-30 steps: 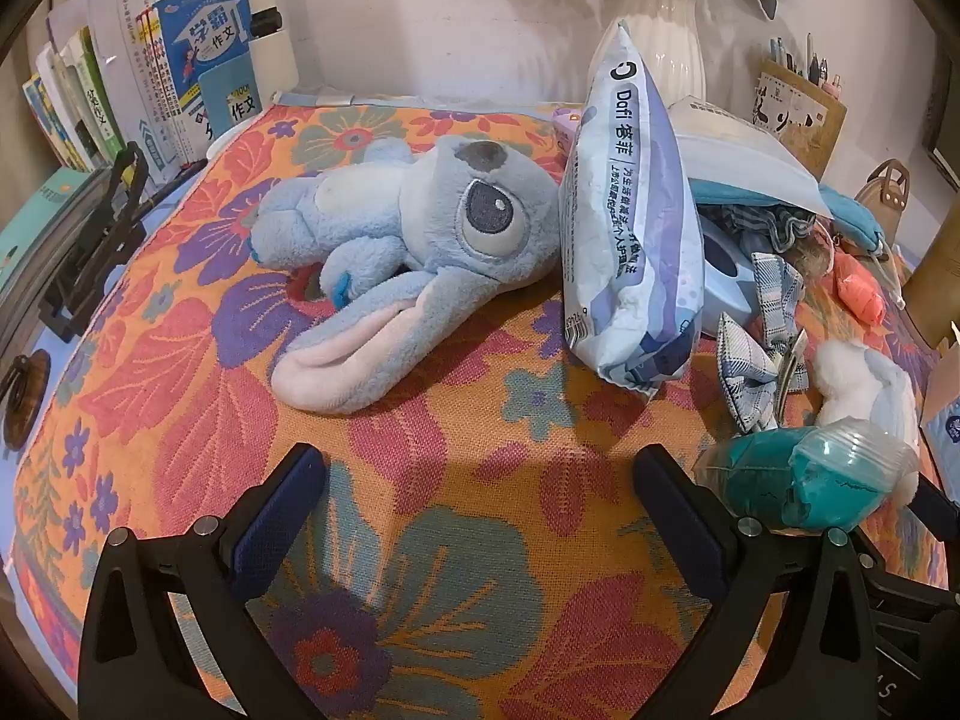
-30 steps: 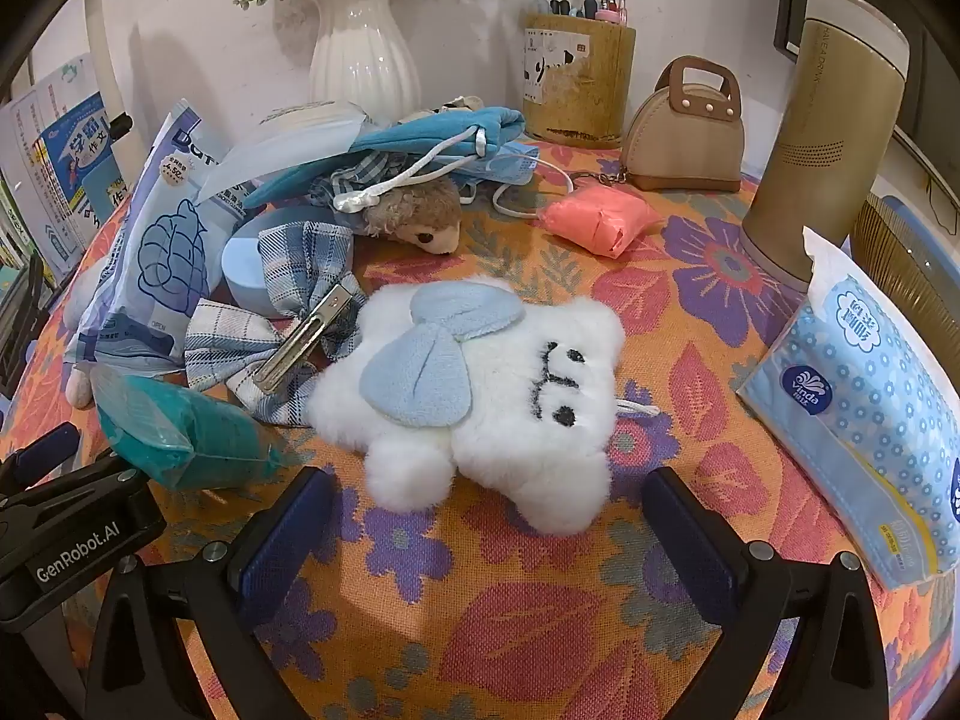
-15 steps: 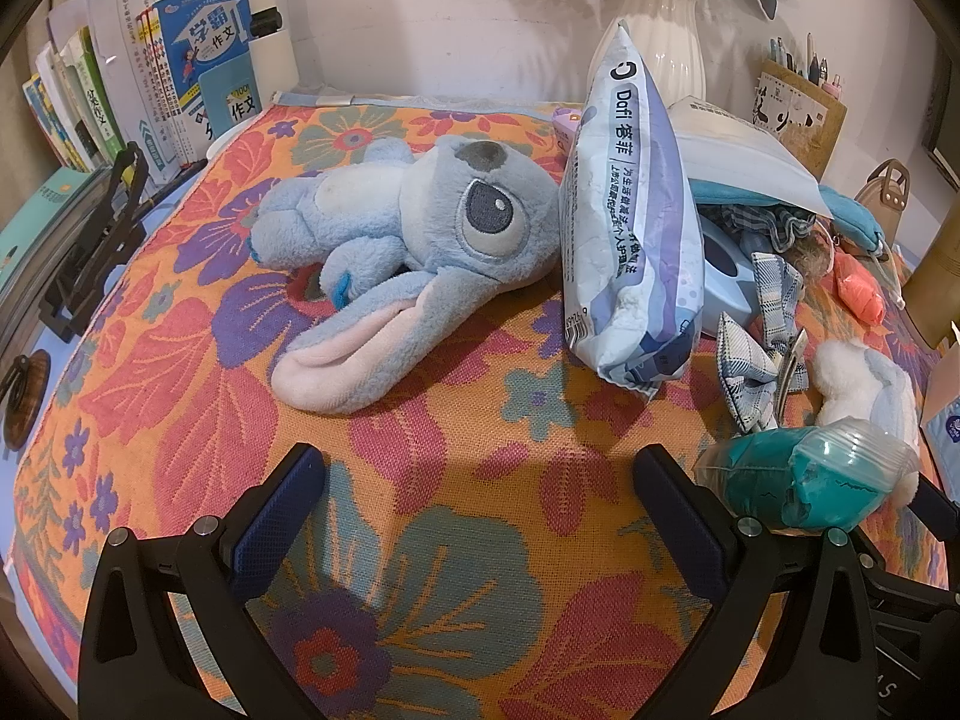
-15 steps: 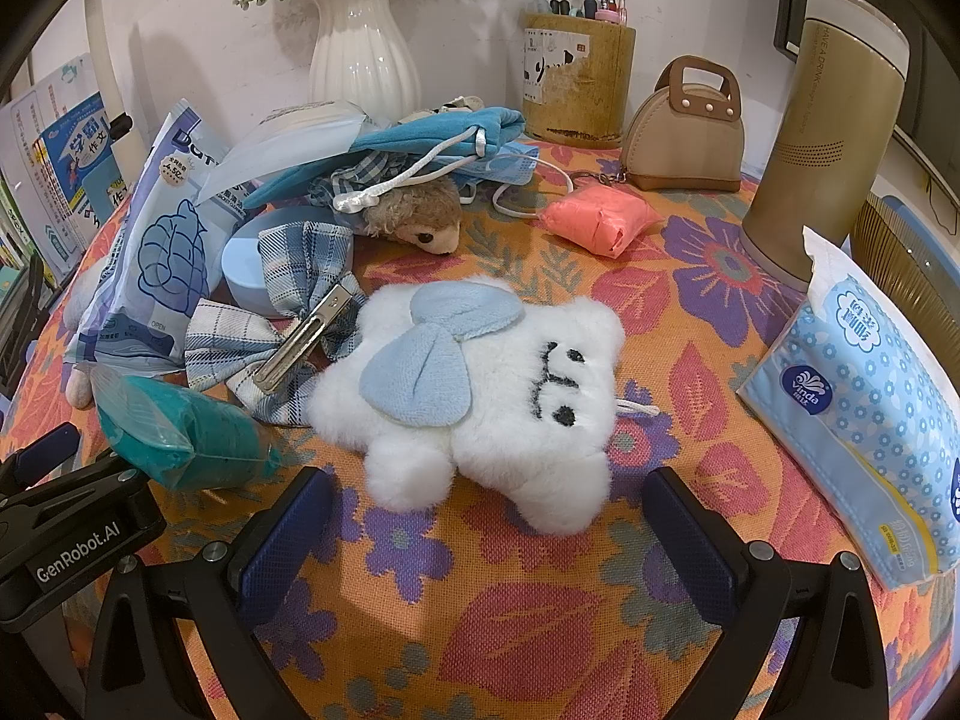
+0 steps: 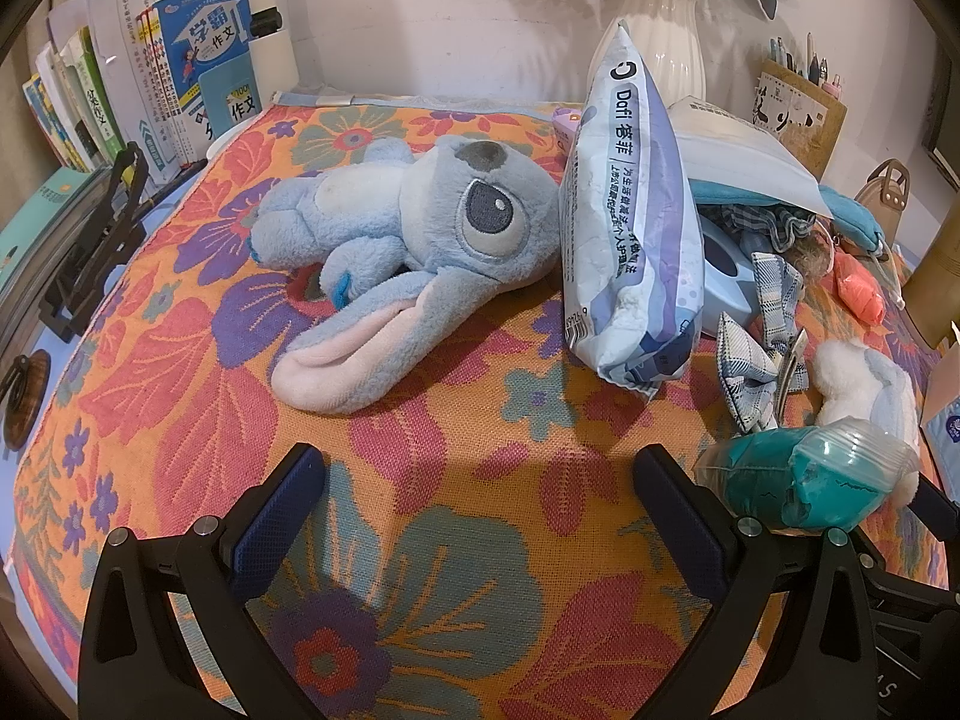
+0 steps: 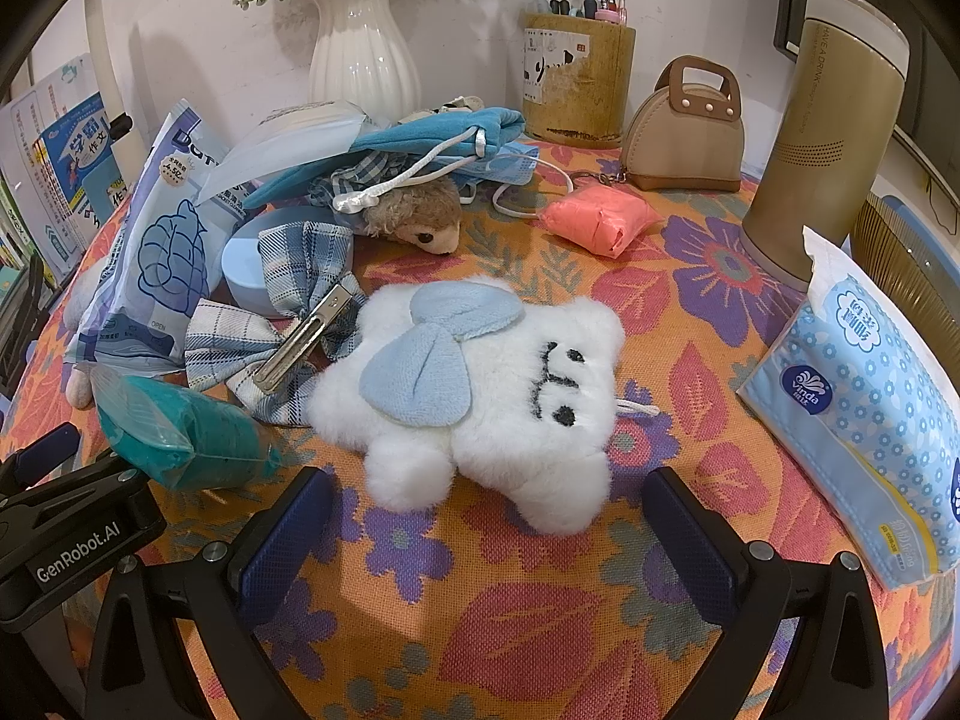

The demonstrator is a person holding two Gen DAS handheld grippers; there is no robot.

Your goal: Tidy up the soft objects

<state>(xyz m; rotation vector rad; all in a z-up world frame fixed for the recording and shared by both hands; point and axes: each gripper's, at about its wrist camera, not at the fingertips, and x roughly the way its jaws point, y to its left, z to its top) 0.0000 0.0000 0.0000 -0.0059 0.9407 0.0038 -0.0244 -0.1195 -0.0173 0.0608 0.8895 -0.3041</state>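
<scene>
A blue plush toy with long pink-lined ears point(image 5: 420, 240) lies on the floral cloth ahead of my left gripper point(image 5: 480, 510), which is open and empty. A white fluffy plush with a blue bow point(image 6: 480, 390) lies just ahead of my right gripper point(image 6: 486, 528), open and empty; it also shows in the left wrist view point(image 5: 858, 384). A small brown plush point(image 6: 414, 219), a blue drawstring pouch point(image 6: 420, 141), a plaid bow clip point(image 6: 288, 324) and a pink packet point(image 6: 600, 222) lie behind it. A teal bagged item point(image 6: 186, 432) lies to the left.
A tall Dafi pack point(image 5: 630, 228) stands between the plush toys. A Vinda tissue pack point(image 6: 864, 420), a brown bottle point(image 6: 828, 126), a tan purse point(image 6: 690, 132), a pen holder point(image 6: 576, 84) and a white vase point(image 6: 360, 54) ring the right side. Books point(image 5: 180, 78) stand at far left.
</scene>
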